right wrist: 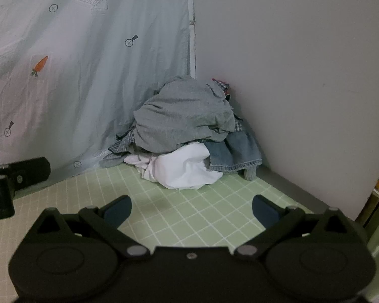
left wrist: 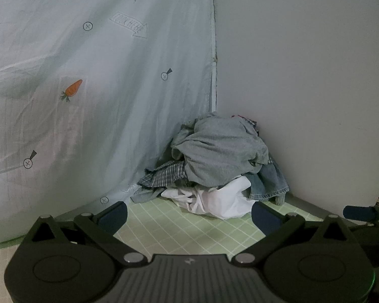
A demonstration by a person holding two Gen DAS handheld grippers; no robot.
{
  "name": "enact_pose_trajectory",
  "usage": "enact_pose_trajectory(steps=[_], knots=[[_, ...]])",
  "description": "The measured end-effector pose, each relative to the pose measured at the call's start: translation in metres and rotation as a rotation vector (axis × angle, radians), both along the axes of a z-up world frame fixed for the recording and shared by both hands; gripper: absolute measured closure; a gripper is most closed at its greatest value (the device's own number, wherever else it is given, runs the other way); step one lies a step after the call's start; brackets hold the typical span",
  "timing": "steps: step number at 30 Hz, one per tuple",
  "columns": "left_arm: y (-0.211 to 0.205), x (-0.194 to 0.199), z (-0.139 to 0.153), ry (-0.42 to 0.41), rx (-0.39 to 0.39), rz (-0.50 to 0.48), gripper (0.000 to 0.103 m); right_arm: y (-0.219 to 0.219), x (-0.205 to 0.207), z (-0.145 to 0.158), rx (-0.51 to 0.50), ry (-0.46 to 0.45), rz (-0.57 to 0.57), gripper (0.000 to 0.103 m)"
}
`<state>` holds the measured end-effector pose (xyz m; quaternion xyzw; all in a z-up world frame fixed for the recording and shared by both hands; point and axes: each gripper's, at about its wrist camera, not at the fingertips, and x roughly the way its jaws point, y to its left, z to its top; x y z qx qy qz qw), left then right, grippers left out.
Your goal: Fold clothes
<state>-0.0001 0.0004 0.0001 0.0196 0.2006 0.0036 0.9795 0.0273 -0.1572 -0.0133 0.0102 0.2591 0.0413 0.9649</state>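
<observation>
Wide-spread jaws of the left gripper (left wrist: 189, 212) fill the bottom of the left wrist view, holding nothing above the green checked mat (left wrist: 179, 229). At frame centre a pile (left wrist: 219, 161) of crumpled, unfolded clothes sits heaped in the corner where a carrot-print sheet (left wrist: 93, 80) meets a plain wall (left wrist: 303, 70), apparently stacked there to keep the mat free for folding. In the right wrist view, the right gripper (right wrist: 191, 208) likewise gapes wide and empty at the bottom, facing the pile from farther off. No basket or other container is visible.
</observation>
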Motion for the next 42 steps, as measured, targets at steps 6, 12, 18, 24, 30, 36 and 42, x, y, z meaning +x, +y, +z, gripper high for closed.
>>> enact_pose_trajectory(steps=[6, 12, 18, 24, 30, 36, 42], knots=[[0.003, -0.001, 0.001, -0.003, -0.003, 0.001, 0.000, 0.008, -0.004, -0.002, 0.015, 0.000, 0.000, 0.000], [0.006, 0.000, 0.000, -0.006, -0.008, 0.009, 0.000, 0.006, -0.001, 0.001, 0.007, -0.007, 0.008, 0.000], [0.013, 0.000, 0.000, -0.011, -0.013, 0.014, 0.000, 0.005, -0.002, 0.002, 0.003, -0.017, 0.008, 0.000], [0.017, -0.003, 0.003, -0.015, -0.015, 0.011, 0.000, 0.005, -0.004, 0.003, 0.002, -0.019, 0.011, 0.000], [0.018, -0.004, 0.006, -0.016, -0.015, 0.015, 0.000, 0.003, -0.006, 0.001, 0.002, -0.023, 0.018, 0.000], [0.020, -0.005, 0.007, -0.015, -0.017, 0.013, 0.000, 0.004, -0.007, 0.002, 0.001, -0.024, 0.013, 0.000], [0.021, -0.006, 0.008, -0.018, -0.018, 0.007, 0.000, 0.004, -0.008, 0.003, 0.001, -0.026, 0.011, 0.000]])
